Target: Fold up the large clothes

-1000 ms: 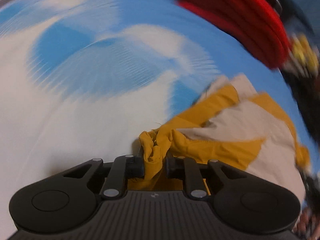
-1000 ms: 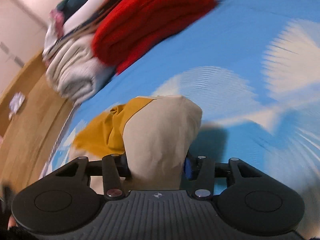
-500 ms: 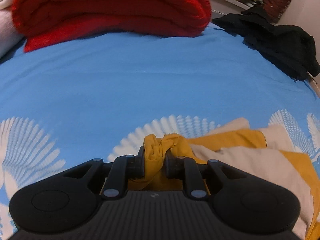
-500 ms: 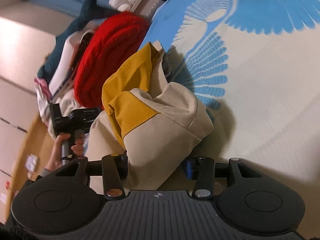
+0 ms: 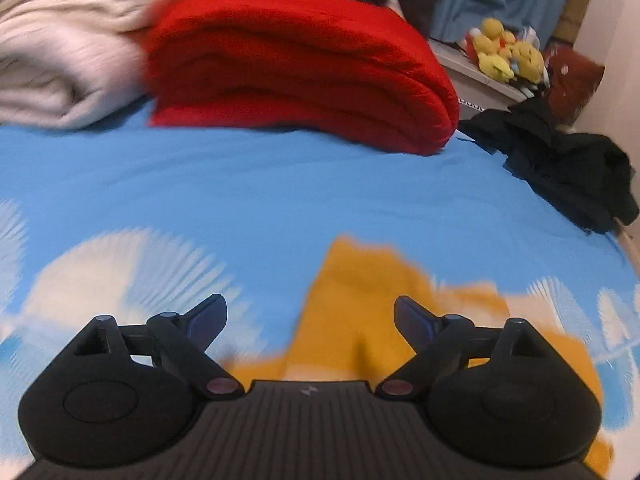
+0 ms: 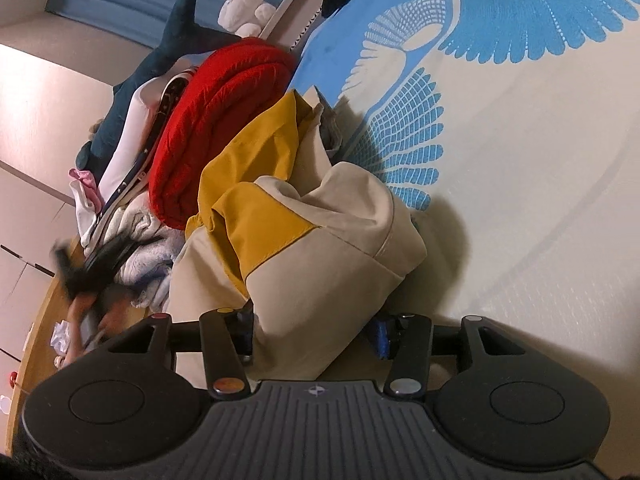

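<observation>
The mustard and beige garment (image 6: 320, 248) lies bunched on the blue bed sheet (image 6: 540, 160) with its white bird print. My right gripper (image 6: 316, 324) is low over the sheet, shut on a thick beige fold; its jaws are easing open a little, with the fold still between the pads. In the left wrist view the mustard part of the garment (image 5: 360, 280) lies blurred on the sheet (image 5: 280, 184). Above it, my left gripper (image 5: 310, 304) has its jaws opening wide, and the fingers (image 5: 208, 316) do not touch the cloth.
A folded red blanket (image 5: 300, 64) and a white one (image 5: 60, 48) are stacked at the far side of the bed. Black clothes (image 5: 568, 168) lie at the right edge, with yellow plush toys (image 5: 504, 52) behind. In the right wrist view, a shark plush (image 6: 168, 52) tops the pile.
My left gripper let go of the bunched mustard cloth, opened wide and drew back and up from it. My right gripper swung down to the sheet, holding the beige fold.
</observation>
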